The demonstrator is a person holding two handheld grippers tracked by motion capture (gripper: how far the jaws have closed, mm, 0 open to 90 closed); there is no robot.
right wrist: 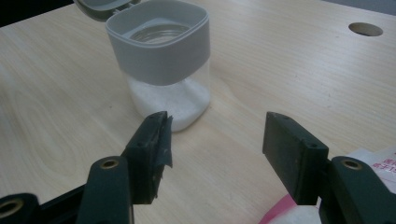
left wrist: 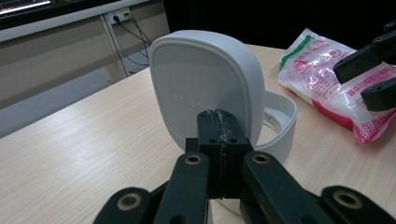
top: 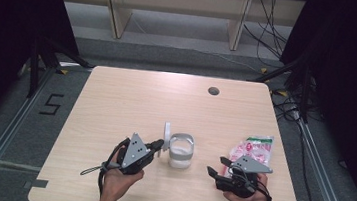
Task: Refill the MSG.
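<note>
Honestly, my left gripper (left wrist: pixel 219 135), jaws closed beside the lid (left wrist: pixel 205 88), could topple the jar (top: pixel 181 151); my right gripper (right wrist: pixel 215 140) gapes empty.

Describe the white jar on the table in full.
The jar stands upright near the table's middle. Its body is clear, squarish with rounded corners, and holds a low layer of white powder. A pale grey plastic collar rings the open mouth. Its hinged lid is flipped up on edge, with the left hand-held gripper, jaws shut, right at the lid.
</note>
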